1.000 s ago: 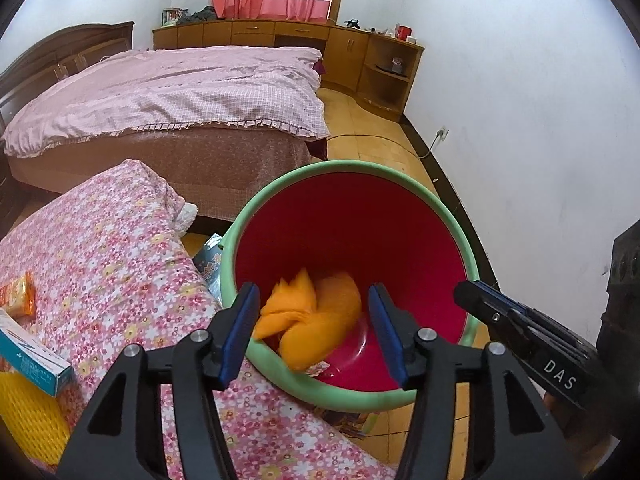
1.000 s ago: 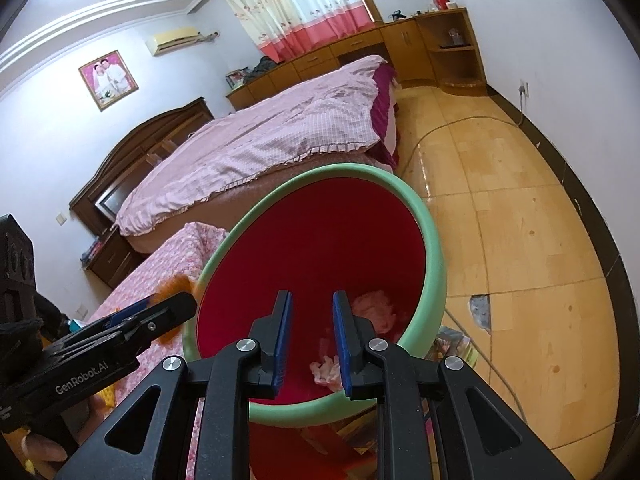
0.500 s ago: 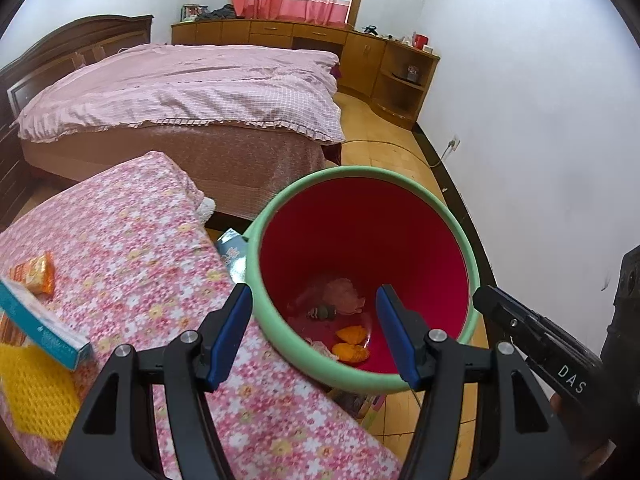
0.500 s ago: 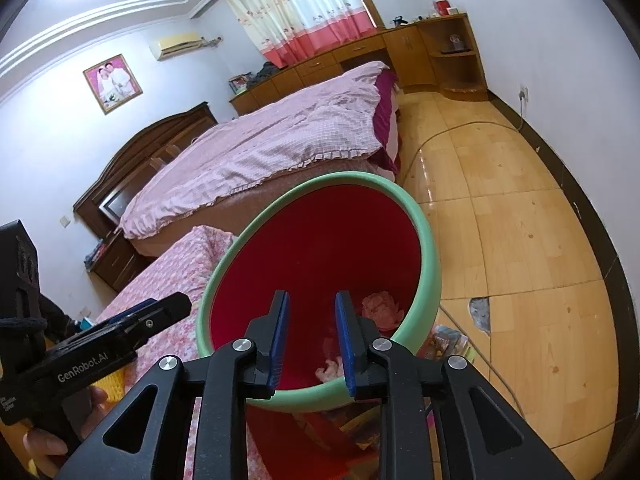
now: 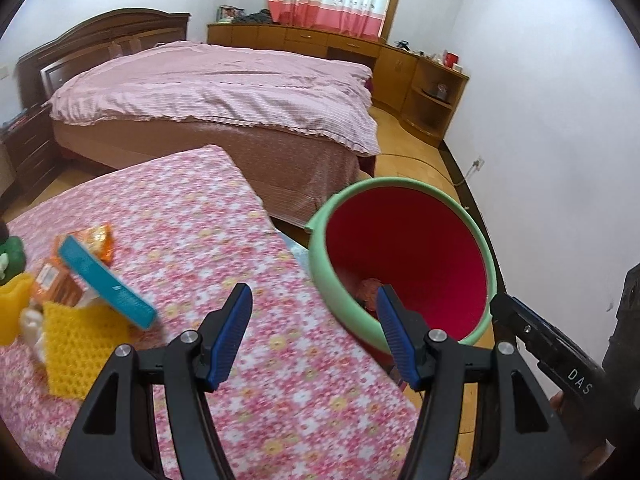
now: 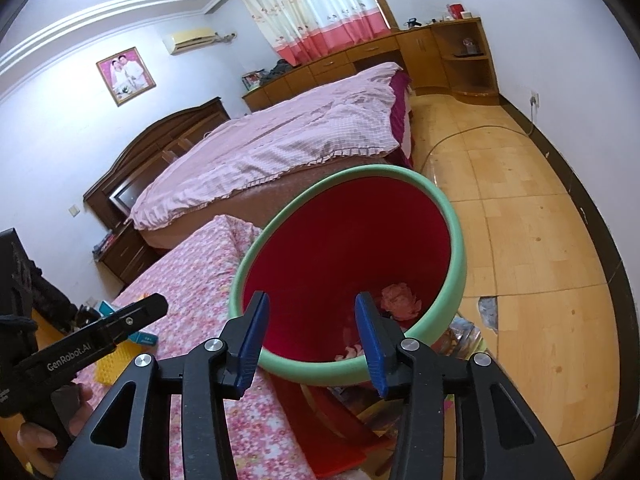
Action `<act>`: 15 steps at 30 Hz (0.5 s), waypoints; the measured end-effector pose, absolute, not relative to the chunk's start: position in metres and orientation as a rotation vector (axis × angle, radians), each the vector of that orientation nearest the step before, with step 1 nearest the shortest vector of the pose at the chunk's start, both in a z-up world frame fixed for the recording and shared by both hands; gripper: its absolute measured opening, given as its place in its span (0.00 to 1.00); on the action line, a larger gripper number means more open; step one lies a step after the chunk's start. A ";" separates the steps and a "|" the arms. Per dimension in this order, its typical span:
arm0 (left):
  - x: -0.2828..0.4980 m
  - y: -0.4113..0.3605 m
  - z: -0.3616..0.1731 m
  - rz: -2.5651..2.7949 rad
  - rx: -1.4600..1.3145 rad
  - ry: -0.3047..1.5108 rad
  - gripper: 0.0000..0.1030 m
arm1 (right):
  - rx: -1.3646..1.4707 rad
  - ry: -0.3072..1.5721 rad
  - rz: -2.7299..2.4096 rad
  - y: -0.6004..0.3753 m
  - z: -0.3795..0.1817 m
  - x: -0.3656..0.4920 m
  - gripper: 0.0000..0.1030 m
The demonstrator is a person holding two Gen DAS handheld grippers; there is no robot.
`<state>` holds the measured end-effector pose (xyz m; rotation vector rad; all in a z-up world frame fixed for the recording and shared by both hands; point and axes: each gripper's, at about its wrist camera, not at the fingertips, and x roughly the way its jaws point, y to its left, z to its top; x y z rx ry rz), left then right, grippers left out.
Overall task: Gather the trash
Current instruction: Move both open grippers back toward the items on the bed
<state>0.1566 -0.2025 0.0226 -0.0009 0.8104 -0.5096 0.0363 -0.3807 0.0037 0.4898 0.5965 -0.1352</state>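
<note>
- Left wrist view: one red bin (image 5: 420,256) with a green rim stands on the floor, hard against the right edge of the desk (image 5: 240,280) in its pink flowered cloth.
- Down in the bin, one crumpled pink scrap (image 5: 368,289) shows; the rest of the bottom is hidden.
- Far left on the desk sits a small pile: one teal box (image 5: 106,282), tilted, one orange packet (image 5: 96,240) behind it, one yellow mesh mat (image 5: 76,350) in front. It's blurred there, so finer sorting is out.
- The left hand-held gripper (image 5: 314,338) points down over the desk's edge, jaws well apart, nothing between them.
- The right hand-held gripper (image 5: 536,332) pokes in from the lower right.
- Right wrist view: the same bin (image 6: 456,248), and here I count one pink crumpled wad (image 6: 400,300) and a couple of paler scraps (image 6: 352,350) on its floor.
- The right hand-held gripper (image 6: 312,338) tips down at the bin's near rim; its jaws have just been opening and stand apart, empty.
- One bed (image 6: 280,148) behind, pink cover.
- The left hand-held gripper (image 6: 120,326) reaches in from the left, a hand (image 6: 48,432) on its grip.
</note>
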 end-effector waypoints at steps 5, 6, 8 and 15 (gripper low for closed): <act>0.153 -0.185 0.028 -0.472 -0.006 0.798 0.62 | 0.479 0.613 -0.112 -0.367 0.004 0.039 0.45; 0.152 -0.182 0.029 -0.467 -0.007 0.796 0.62 | 0.476 0.616 -0.107 -0.364 0.004 0.040 0.45; 0.150 -0.174 0.031 -0.451 -0.009 0.786 0.62 | 0.467 0.619 -0.098 -0.359 0.005 0.040 0.45; 0.146 -0.144 0.036 -0.397 -0.016 0.758 0.62 | 0.435 0.625 -0.060 -0.334 0.011 0.043 0.59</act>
